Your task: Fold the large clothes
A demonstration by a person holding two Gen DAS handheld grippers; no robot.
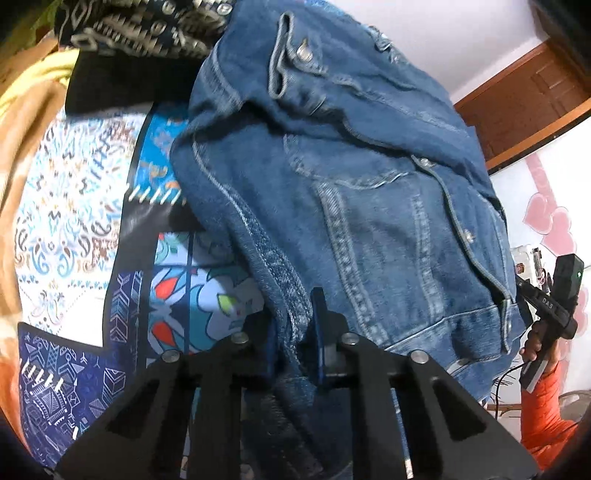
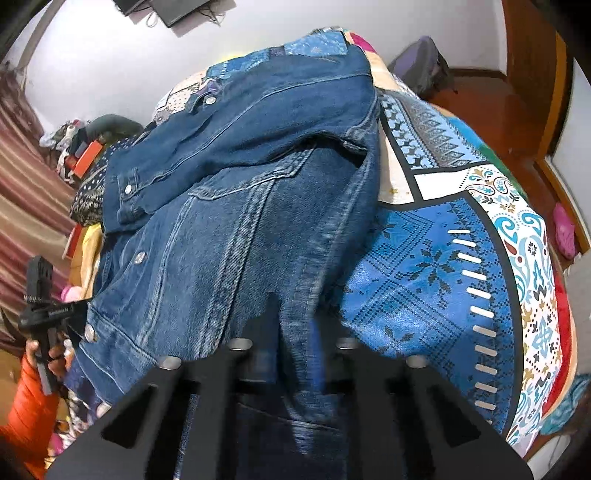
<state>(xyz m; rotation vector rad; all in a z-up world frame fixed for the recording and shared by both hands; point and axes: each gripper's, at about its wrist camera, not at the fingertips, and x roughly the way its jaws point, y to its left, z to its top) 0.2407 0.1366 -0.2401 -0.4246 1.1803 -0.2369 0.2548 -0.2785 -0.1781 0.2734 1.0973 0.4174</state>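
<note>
A: Left wrist view first. We've got the denim jacket (image 1: 351, 177) spread over the patterned bedcover (image 1: 74, 206), front side up, metal buttons showing. Our left gripper (image 1: 295, 336) has its blue fingers (image 1: 318, 317) pinched onto a denim edge, the cloth bunched between them.

B: Agreed. At the right edge we see the right gripper (image 1: 554, 299) held by a hand (image 1: 535, 345) in an orange sleeve (image 1: 546, 413). Dark patterned cloth (image 1: 140, 29) lies at the top.

A: Right wrist view. The same denim jacket (image 2: 240, 192) fills the middle, patchwork bedcover (image 2: 424, 266) to its right.

B: Our right gripper (image 2: 295, 343) is clamped on a jacket seam running down between its fingers. The left gripper (image 2: 40, 295) shows at the far left by the hem, hand (image 2: 53, 356) under it; from here we can't tell its jaws.
</note>
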